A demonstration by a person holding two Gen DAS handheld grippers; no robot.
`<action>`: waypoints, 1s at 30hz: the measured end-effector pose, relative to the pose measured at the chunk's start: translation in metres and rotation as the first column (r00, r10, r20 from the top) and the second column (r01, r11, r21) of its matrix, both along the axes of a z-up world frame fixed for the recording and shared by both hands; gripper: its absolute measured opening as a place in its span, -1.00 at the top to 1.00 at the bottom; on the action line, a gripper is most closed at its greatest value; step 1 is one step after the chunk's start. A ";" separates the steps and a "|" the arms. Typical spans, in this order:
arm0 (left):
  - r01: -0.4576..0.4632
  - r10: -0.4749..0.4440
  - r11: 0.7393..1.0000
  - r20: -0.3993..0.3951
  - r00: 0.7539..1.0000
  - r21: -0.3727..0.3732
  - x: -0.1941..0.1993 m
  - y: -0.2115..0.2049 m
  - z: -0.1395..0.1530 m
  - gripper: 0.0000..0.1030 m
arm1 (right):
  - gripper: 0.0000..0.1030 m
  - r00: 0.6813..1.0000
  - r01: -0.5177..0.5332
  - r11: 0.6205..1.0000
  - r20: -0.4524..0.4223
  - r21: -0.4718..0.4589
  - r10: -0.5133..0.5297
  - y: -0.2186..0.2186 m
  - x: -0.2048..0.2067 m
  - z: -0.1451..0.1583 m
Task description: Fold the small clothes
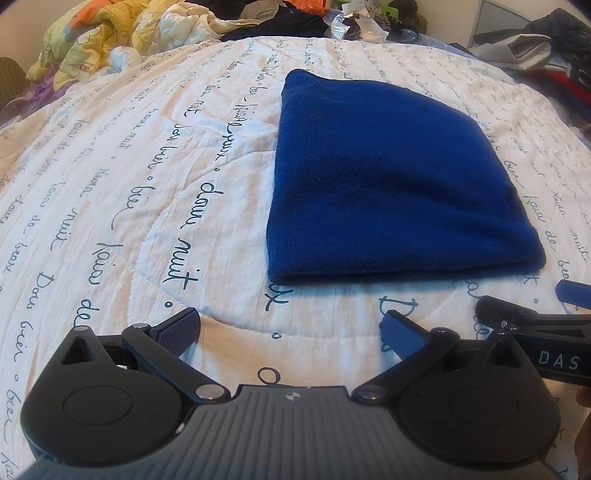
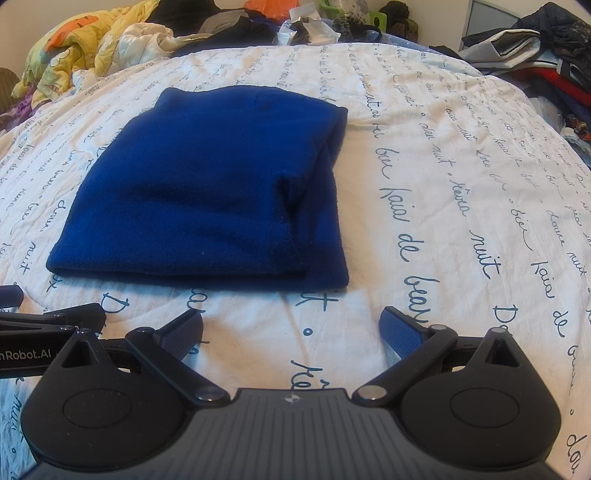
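A blue knit garment [image 1: 384, 184] lies folded flat on the white quilt with handwriting print [image 1: 147, 206]. It also shows in the right wrist view [image 2: 207, 192], with a folded-over layer along its right side. My left gripper [image 1: 290, 328] is open and empty, just short of the garment's near edge, to its left. My right gripper [image 2: 291, 328] is open and empty, just short of the near edge, toward its right end. The right gripper's fingers [image 1: 517, 317] show at the right edge of the left wrist view; the left gripper's fingers [image 2: 55, 317] show at the left edge of the right view.
A yellow and orange blanket [image 1: 92, 40] and a heap of dark and white clothes [image 1: 288, 22] lie along the bed's far edge. More clothes and a red item [image 2: 554, 62] are piled at the far right. The quilt [image 2: 461, 206] extends right of the garment.
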State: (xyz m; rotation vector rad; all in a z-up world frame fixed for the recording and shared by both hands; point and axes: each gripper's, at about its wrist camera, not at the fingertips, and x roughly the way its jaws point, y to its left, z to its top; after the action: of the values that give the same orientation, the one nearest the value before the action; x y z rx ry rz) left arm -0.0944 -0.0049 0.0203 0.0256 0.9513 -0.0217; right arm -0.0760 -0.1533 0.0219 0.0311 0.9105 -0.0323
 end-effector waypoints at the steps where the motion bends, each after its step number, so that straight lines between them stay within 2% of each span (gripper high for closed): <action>1: -0.001 0.001 1.000 -0.001 1.000 0.000 0.000 0.000 0.000 -1.00 | -1.00 1.000 0.000 1.000 0.000 0.000 0.000 0.000 0.000 0.000; 18: 0.002 -0.002 1.000 -0.021 1.000 0.002 0.002 -0.001 0.003 -1.00 | -1.00 1.000 -0.016 1.000 -0.025 -0.001 0.016 -0.001 0.004 0.000; 23: -0.006 0.006 1.000 -0.019 1.000 0.001 0.000 0.000 0.006 -1.00 | -1.00 1.000 -0.029 0.999 -0.011 -0.027 0.028 0.002 0.000 0.005; 30: 0.019 -0.019 1.000 0.036 0.999 -0.003 -0.010 -0.003 0.017 -1.00 | -1.00 1.000 -0.015 1.000 -0.011 0.016 0.015 -0.004 0.002 0.012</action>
State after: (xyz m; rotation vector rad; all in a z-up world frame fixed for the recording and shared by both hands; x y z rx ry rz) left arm -0.1047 -0.0083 0.0370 0.0316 0.9152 -0.0399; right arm -0.0744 -0.1577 0.0342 0.0391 0.9224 -0.0110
